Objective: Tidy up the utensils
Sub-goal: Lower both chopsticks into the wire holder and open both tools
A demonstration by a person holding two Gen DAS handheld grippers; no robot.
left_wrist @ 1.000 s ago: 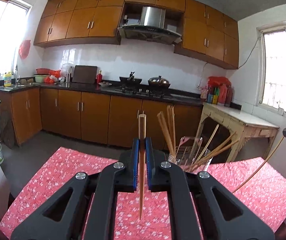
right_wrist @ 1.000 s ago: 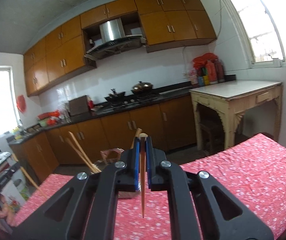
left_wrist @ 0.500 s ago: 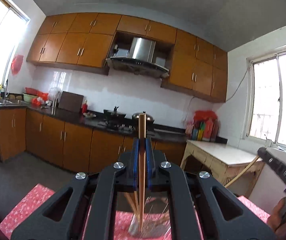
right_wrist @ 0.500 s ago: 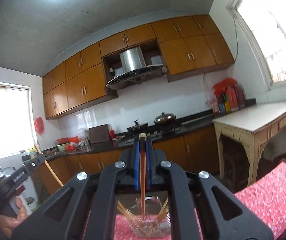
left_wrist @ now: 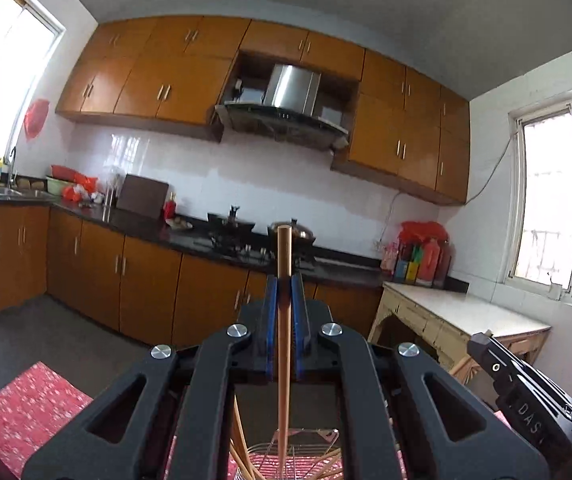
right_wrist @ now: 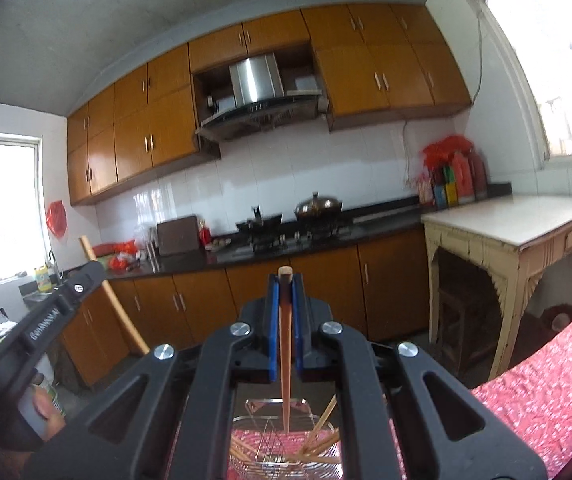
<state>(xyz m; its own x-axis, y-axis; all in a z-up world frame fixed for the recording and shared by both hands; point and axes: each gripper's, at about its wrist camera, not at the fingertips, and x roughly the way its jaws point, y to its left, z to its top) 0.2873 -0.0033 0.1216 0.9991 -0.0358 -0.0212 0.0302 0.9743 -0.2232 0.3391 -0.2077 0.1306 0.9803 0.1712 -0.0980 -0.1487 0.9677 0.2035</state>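
Observation:
My left gripper [left_wrist: 284, 280] is shut on a wooden chopstick [left_wrist: 284, 344] held upright, its lower tip reaching down into the wire utensil basket [left_wrist: 297, 454] that holds several chopsticks. My right gripper [right_wrist: 284, 280] is shut on another wooden chopstick [right_wrist: 286, 360], its pointed tip hanging just above the same wire basket [right_wrist: 282, 444]. Each gripper shows in the other's view: the right one at the right edge [left_wrist: 525, 400], the left one at the left edge [right_wrist: 46, 320] with its chopstick sticking up.
The basket stands on a table with a red flowered cloth [left_wrist: 26, 408] [right_wrist: 537, 384]. Behind are orange kitchen cabinets [left_wrist: 126, 280], a stove with a wok [right_wrist: 317, 206], and a cream side table [right_wrist: 517, 232] at the right.
Both grippers have come in over the wire basket from either side, each still holding its chopstick upright; the basket now sits below the fingers in both views.

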